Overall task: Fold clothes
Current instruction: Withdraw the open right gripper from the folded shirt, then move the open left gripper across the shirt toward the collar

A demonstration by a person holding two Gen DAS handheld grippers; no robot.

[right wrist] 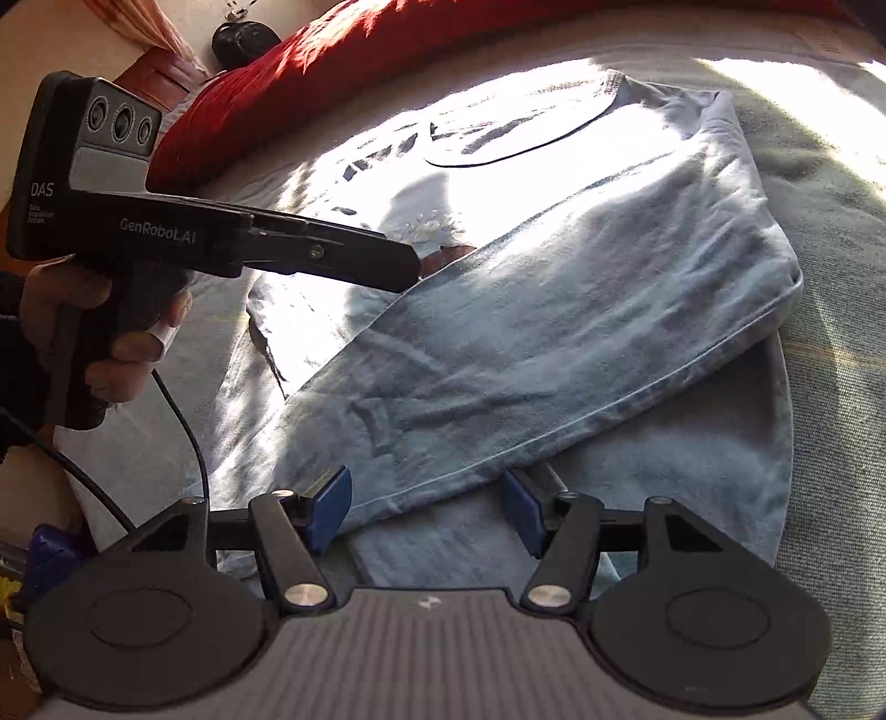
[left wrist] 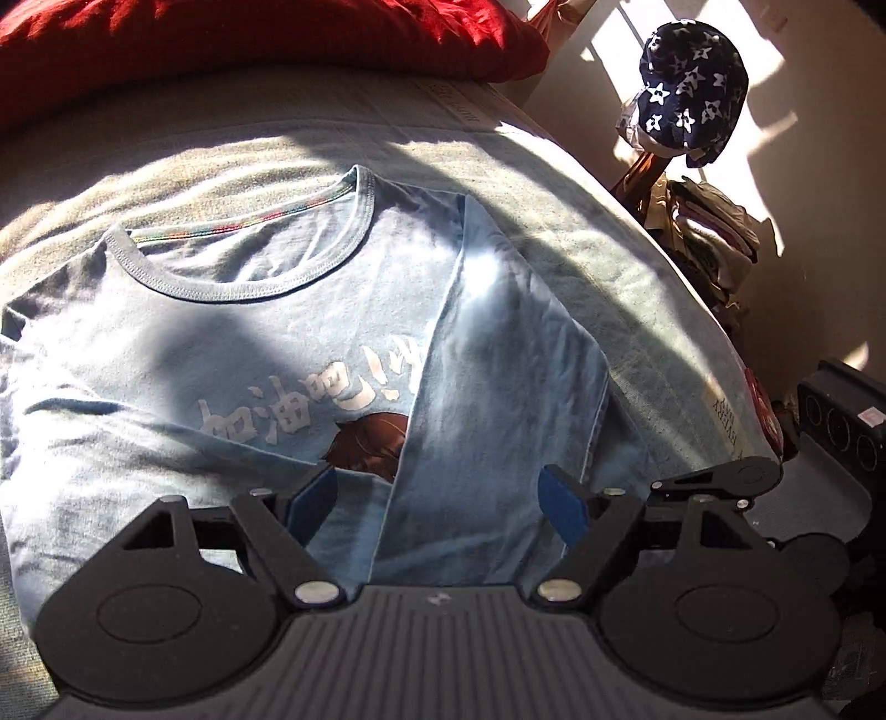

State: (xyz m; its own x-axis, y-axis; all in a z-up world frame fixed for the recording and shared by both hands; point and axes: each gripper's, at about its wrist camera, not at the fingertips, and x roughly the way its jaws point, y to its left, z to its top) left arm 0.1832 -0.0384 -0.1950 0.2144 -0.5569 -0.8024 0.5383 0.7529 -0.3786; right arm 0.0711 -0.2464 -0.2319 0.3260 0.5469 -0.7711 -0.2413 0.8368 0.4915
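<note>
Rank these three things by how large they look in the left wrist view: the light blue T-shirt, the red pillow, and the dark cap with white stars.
Largest to smallest, as they look:
1. light blue T-shirt
2. red pillow, partly cut off by the frame, so its true size is unsure
3. dark cap with white stars, also farther from the camera

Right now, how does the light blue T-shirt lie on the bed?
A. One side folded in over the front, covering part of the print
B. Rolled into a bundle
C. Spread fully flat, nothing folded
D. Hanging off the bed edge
A: the T-shirt has one side flap folded over its front, hiding the end of the print.
</note>
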